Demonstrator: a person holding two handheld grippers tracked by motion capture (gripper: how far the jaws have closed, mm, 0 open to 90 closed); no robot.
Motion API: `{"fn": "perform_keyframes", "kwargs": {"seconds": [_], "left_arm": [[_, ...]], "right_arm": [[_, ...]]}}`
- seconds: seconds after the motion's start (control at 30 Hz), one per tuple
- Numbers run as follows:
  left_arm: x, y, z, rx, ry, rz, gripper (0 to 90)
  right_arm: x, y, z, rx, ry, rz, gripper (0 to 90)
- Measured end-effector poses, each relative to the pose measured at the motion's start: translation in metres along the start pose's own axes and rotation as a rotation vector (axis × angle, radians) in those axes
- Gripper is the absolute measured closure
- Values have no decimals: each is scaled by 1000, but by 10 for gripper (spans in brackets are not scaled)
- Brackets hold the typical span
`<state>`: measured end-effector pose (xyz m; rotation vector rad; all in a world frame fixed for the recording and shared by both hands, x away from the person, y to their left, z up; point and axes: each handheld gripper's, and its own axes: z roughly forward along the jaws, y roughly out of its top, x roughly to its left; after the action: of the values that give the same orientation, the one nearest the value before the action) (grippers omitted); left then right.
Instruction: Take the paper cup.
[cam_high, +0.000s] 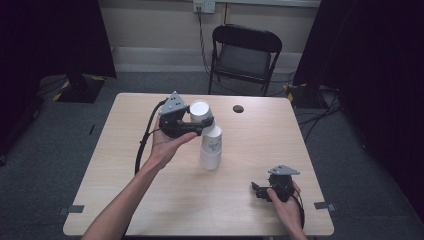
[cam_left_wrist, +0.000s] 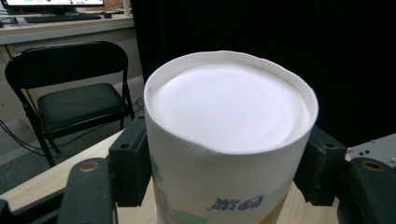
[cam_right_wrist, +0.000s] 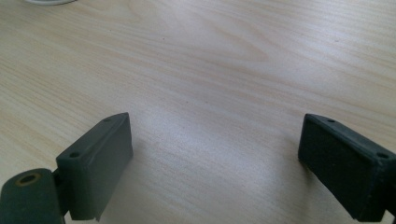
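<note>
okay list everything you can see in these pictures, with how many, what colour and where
paper cup: one, white with print, upside down, gripped and tilted over the stack
cup stack: one, white, standing mid-table
round disc: one, black, far side of table
table: one, light wood
folding chair: one, black, behind table
left gripper: one, black, shut on the paper cup
right gripper: one, black, open, low over the near right of the table

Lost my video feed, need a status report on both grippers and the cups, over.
Left hand-held gripper shut on upside-down paper cup, above the cup stack. Right hand-held gripper open, empty, low over table. Nothing in the way.
</note>
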<state>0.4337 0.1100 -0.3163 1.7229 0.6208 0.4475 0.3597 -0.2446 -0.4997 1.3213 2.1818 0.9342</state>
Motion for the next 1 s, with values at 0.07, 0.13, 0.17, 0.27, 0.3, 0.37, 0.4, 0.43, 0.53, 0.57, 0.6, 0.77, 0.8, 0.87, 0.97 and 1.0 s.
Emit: {"fn": "perform_keyframes", "kwargs": {"seconds": [0.07, 0.13, 0.17, 0.27, 0.3, 0.37, 0.4, 0.43, 0.53, 0.57, 0.6, 0.77, 0.8, 0.87, 0.97, 1.0], "left_arm": [[2, -1, -4, 8, 12, 3, 323], [3, -1, -8, 6, 13, 1, 323], [3, -1, -8, 6, 13, 1, 323], [5, -2, -15, 10, 14, 1, 324], [4, -4, -19, 13, 18, 4, 324], [6, -8, -27, 23, 26, -35, 327], [5, -9, -30, 30, 29, -38, 328], [5, -9, -30, 30, 29, -38, 328], [5, -14, -41, 41, 48, -22, 330], [5, -16, -45, 49, 55, -18, 331], [5, -18, -48, 45, 58, -14, 331], [5, -29, -58, 48, 62, -21, 333], [5, -35, -63, 44, 54, -31, 333], [5, -40, -67, 51, 36, -41, 332], [4, -46, -75, 46, 33, -52, 333], [4, -48, -78, 55, 34, -53, 334]], "right_arm": [[0, 0, 0, 0, 0, 0, 95], [0, 0, 0, 0, 0, 0, 95], [0, 0, 0, 0, 0, 0, 95], [0, 0, 0, 0, 0, 0, 95], [0, 0, 0, 0, 0, 0, 95], [0, 0, 0, 0, 0, 0, 95], [0, 0, 0, 0, 0, 0, 95], [0, 0, 0, 0, 0, 0, 95], [0, 0, 0, 0, 0, 0, 95], [0, 0, 0, 0, 0, 0, 95], [0, 0, 0, 0, 1, 1, 95], [0, 0, 0, 0, 1, 1, 96], [0, 0, 0, 0, 1, 0, 96], [0, 0, 0, 0, 1, 1, 96], [0, 0, 0, 0, 2, -1, 96], [0, 0, 0, -1, 2, -2, 96]]}}
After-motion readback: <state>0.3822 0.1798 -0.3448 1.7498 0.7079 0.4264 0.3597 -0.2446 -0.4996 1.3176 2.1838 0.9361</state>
